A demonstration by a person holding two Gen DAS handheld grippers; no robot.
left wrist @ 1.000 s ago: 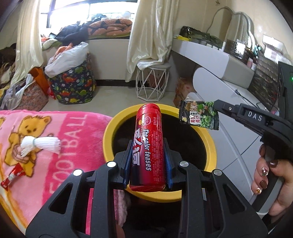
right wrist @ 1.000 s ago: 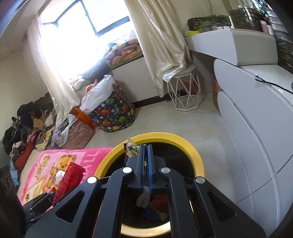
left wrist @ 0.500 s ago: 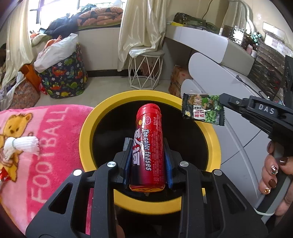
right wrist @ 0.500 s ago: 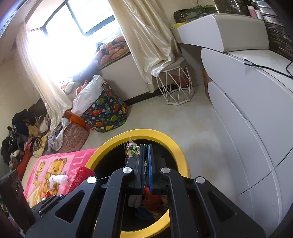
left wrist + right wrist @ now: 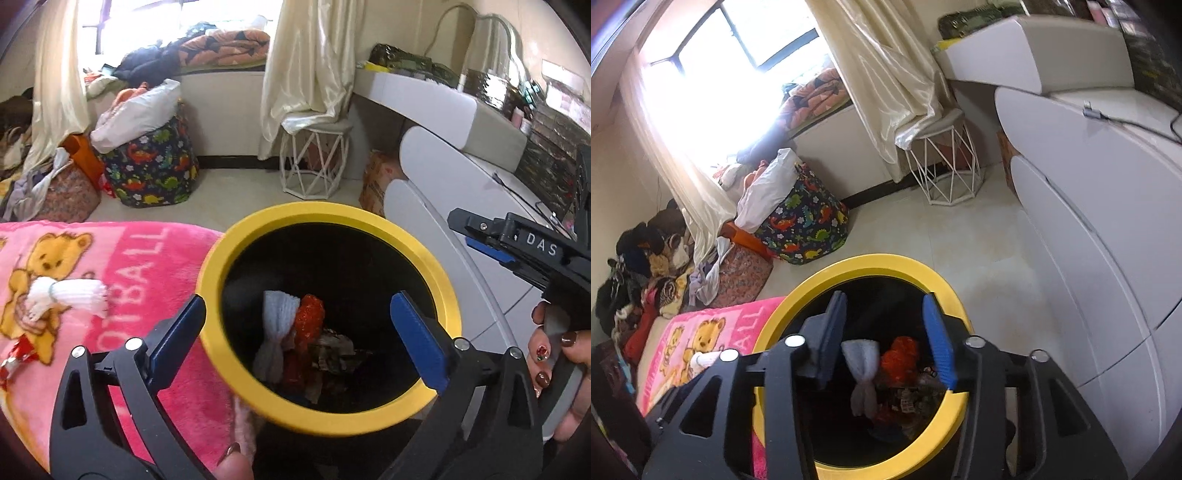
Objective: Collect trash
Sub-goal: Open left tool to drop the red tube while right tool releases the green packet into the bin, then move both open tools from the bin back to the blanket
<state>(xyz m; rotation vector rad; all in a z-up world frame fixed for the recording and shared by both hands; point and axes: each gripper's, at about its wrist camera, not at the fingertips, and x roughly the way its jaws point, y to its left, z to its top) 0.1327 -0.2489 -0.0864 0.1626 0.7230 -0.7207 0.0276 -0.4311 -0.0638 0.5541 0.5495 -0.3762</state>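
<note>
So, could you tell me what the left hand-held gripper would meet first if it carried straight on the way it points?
The left hand-held gripper, open, points into the yellow-rimmed bin; it would probably first meet the white sock on the trash pile, though depth is unclear.

Both wrist views look steeply down, from close above, into the yellow-rimmed bin (image 5: 439,275) (image 5: 897,264). The left view sits over its near-left rim, facing the window (image 5: 155,18); the right view looks in from its right side. They share the bin's inside, pink blanket (image 5: 122,258) (image 5: 701,332), stool (image 5: 314,162) (image 5: 945,162) and window wall.
</note>
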